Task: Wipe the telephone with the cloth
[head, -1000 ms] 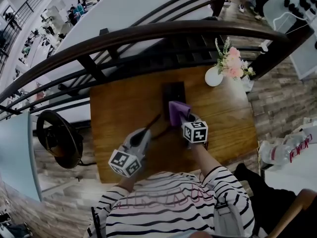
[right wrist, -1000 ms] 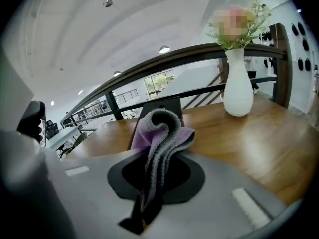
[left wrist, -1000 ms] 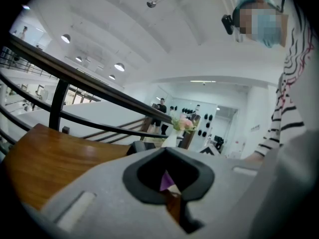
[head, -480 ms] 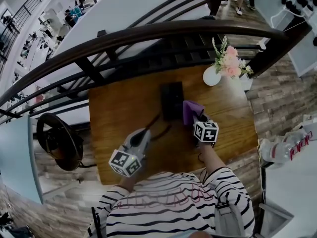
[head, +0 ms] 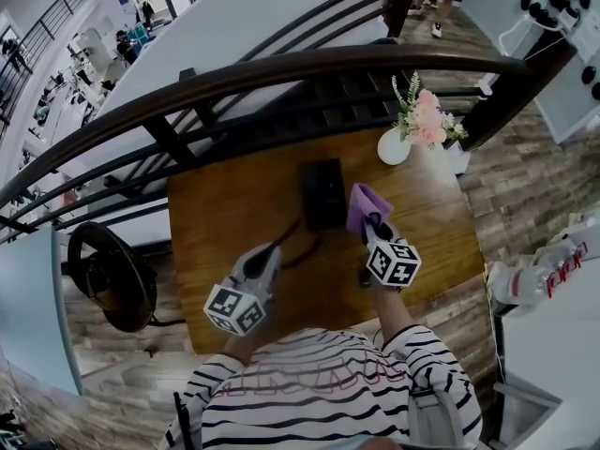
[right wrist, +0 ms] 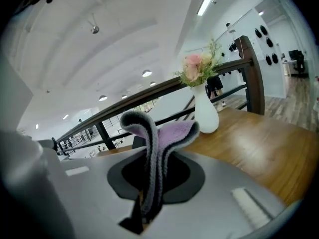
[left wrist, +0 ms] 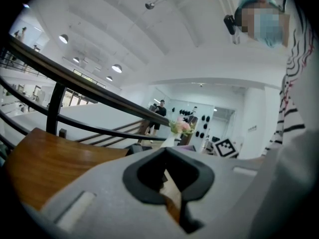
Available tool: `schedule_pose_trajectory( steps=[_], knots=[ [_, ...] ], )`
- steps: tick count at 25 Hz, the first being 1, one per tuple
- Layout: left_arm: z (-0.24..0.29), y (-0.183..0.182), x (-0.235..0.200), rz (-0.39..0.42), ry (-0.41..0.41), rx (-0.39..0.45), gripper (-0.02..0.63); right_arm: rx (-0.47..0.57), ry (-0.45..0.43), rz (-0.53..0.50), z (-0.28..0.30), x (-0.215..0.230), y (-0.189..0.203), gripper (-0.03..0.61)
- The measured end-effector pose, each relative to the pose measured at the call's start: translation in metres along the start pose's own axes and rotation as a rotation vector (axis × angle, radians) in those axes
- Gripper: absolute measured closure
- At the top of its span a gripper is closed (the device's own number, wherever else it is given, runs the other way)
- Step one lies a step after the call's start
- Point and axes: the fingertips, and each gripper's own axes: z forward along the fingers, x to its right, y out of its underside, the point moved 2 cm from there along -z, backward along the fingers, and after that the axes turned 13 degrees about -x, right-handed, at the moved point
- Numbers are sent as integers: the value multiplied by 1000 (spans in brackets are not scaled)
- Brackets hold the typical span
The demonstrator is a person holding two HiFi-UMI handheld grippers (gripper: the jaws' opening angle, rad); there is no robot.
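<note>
Cloth (head: pixel 364 206) has moved right off the telephone (head: pixel 322 192), clamped in right tongs (head: pixel 374 222); left tongs (head: pixel 274 250) closed, empty.

A wooden bench (head: pixel 225 204) stands against a dark curved railing (head: pixel 234 73) with black bars, on a floor (head: pixel 525 186) of grey-brown, brick-like pattern. A white vase (head: pixel 393 146) of pink flowers sits at its far right corner. A round dark seat (head: pixel 111 268) stands to the left (its form is hard to tell). The white ceiling (left wrist: pixel 149 44) carries round lamps (left wrist: pixel 116 68).
</note>
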Motion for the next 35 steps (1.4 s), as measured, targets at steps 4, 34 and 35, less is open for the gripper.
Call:
schedule_pose_trajectory(
  steps=[4, 34, 35],
  knots=[
    [-20, -8, -1, 24, -3, 29, 611, 74, -16, 5, -36, -30, 1, 545],
    [-215, 31, 40, 158, 253, 12, 612, 290, 97, 36, -222, -244, 156, 545],
    [-218, 33, 41, 160, 258, 11, 612, 289, 102, 36, -224, -247, 160, 545]
  ],
)
